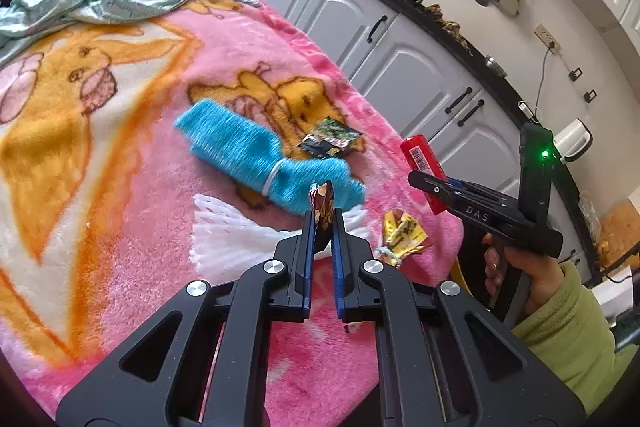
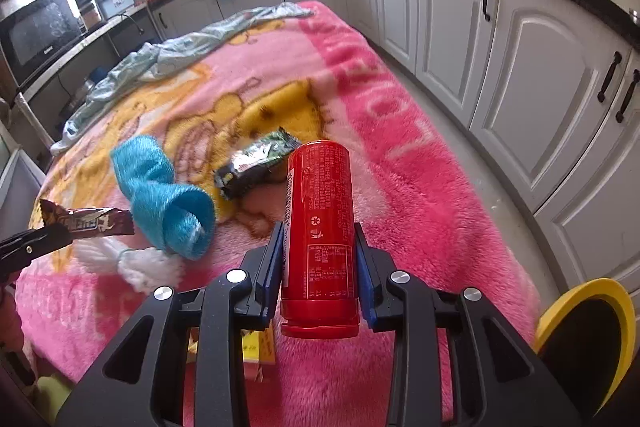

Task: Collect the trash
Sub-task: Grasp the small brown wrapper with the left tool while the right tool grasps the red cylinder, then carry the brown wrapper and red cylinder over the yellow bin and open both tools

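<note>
Red can [image 2: 318, 227]: smooth metal cylinder with small white print and a barcode, pinched between the blue pads of the right hand-held gripper [image 2: 318, 263], lifted above the blanket.
Brown wrapper [image 1: 322, 205]: glossy crinkled foil, standing edge-up, pinched by the left hand-held gripper [image 1: 323, 223], whose fingers are pressed together on it.
Green-black wrapper [image 2: 256, 163]: shiny, creased, lying flat beyond the right hand-held gripper.
Yellow wrapper [image 1: 404, 233]: crumpled, just right of the left hand-held gripper.
Blue cloth [image 2: 164, 199]: fuzzy, rolled.
Blanket [image 2: 400, 167]: pink, plush, with cartoon print.
Yellow-rimmed container [image 2: 584, 331]: contents cannot be seen.
</note>
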Demonstrator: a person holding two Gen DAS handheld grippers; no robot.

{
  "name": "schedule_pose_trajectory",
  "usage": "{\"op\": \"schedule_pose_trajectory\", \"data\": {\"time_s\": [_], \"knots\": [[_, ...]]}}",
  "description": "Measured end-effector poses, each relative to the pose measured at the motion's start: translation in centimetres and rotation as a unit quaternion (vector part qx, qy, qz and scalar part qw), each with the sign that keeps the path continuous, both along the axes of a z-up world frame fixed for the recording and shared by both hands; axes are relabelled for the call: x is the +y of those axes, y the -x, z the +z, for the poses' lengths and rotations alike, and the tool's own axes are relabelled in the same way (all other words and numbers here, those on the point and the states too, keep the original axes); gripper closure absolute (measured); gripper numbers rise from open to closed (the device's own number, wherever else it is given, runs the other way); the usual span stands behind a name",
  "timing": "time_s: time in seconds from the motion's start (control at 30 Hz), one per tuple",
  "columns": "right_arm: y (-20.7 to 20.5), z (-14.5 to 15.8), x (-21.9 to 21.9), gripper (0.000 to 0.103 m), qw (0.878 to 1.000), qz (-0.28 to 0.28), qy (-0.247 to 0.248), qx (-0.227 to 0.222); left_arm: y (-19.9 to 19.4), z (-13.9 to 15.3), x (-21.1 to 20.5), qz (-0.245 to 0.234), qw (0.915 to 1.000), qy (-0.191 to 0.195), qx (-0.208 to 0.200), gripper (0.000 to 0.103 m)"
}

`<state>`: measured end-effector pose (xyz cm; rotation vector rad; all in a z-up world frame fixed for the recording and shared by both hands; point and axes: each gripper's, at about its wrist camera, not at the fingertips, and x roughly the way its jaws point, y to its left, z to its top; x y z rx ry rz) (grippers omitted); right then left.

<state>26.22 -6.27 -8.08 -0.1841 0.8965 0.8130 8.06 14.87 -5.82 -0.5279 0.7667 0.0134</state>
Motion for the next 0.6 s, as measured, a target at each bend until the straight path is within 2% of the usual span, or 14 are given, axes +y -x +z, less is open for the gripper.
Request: {"op": "schedule_pose_trajectory", "data": {"time_s": [0.6], "knots": [[3.9,5.3,-6.7,0.073,0.998,-0.022,-0.040,-0.051,-1.6,3.5,-4.9,-0.054,0.9976,-0.019,-0.039,0.099]]}}
